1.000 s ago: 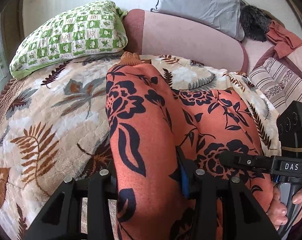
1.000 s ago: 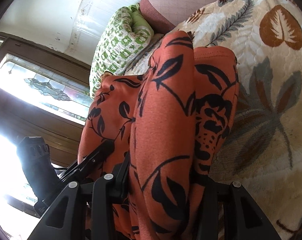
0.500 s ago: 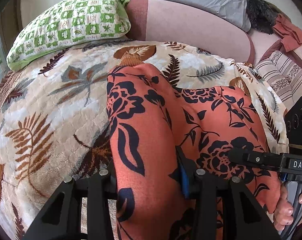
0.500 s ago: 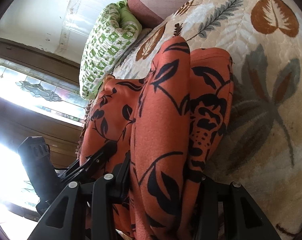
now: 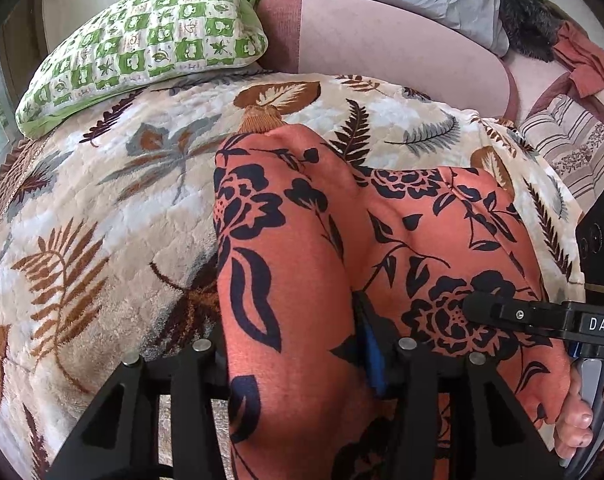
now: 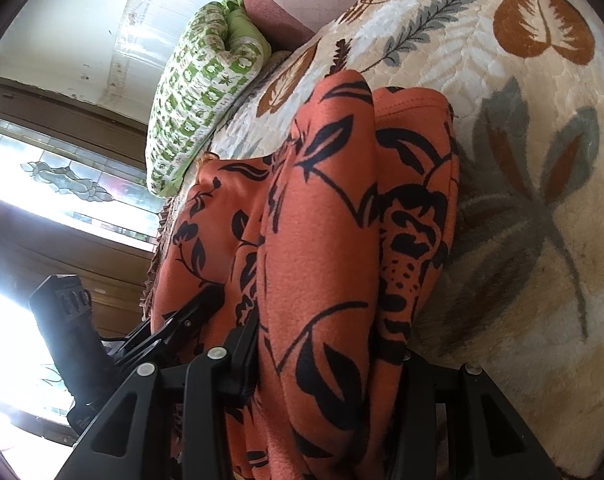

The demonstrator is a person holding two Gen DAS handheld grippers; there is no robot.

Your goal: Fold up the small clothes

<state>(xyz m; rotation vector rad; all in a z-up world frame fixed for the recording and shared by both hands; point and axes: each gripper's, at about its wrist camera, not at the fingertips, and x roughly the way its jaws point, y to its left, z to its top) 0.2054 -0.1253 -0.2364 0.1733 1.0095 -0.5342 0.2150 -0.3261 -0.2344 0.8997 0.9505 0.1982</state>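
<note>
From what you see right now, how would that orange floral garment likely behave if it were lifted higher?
The orange floral garment would probably go floppy: it already drapes in soft folds over the blanket. Its fuzzy weave looks grippy rather than slippery, and its loose far end would likely sag.

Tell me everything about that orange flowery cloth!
The cloth is orange, soft and fleecy-looking, printed with black flowers and leaves. It has a stitched hem and a tan ribbed cuff at its far end. It lies bunched in long folds on the leafy blanket. Its near end runs between the jaws of the left claw, which have just been opening, and the right claw clamps another fold.
</note>
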